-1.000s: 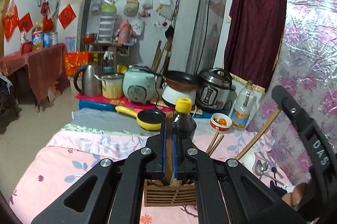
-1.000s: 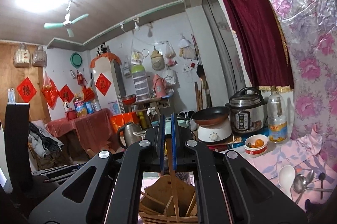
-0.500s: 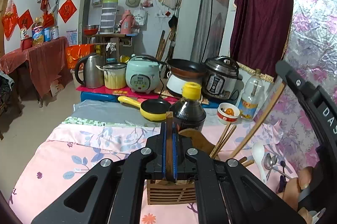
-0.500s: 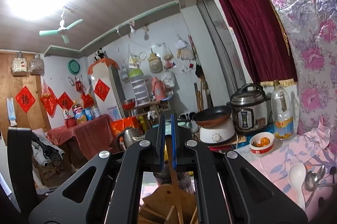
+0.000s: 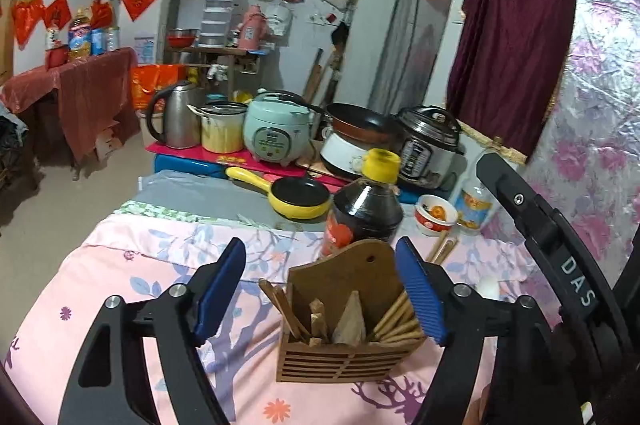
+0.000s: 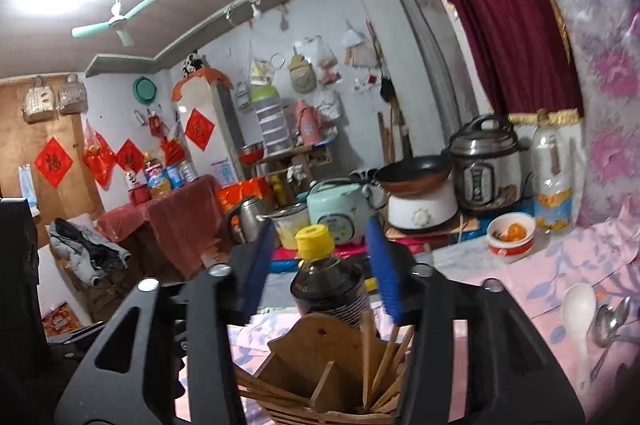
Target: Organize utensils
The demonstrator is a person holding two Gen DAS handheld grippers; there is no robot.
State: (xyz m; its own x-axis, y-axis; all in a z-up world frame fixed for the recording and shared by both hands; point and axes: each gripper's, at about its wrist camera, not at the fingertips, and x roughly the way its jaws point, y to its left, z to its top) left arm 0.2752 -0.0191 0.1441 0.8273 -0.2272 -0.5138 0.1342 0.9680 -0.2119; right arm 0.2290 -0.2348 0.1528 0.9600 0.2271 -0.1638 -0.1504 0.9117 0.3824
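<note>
Your left hand-held gripper (image 5: 320,299) has just been opening; its blue pads now stand wide apart, with the wooden utensil holder (image 5: 348,337) between them but untouched. That holder sits on the pink flowered cloth of the desk (image 5: 120,289), and chopsticks (image 5: 396,321) lean in its right compartment, with more sticks poking out at its left. Your right hand-held gripper (image 6: 322,271) has also just been opening; its pads are parted, nothing pressed between them, above the holder's rim. A dark sauce bottle (image 5: 366,209) stands just behind the holder. A white spoon (image 6: 580,317) and metal spoons (image 6: 610,321) lie on the cloth to the right.
</note>
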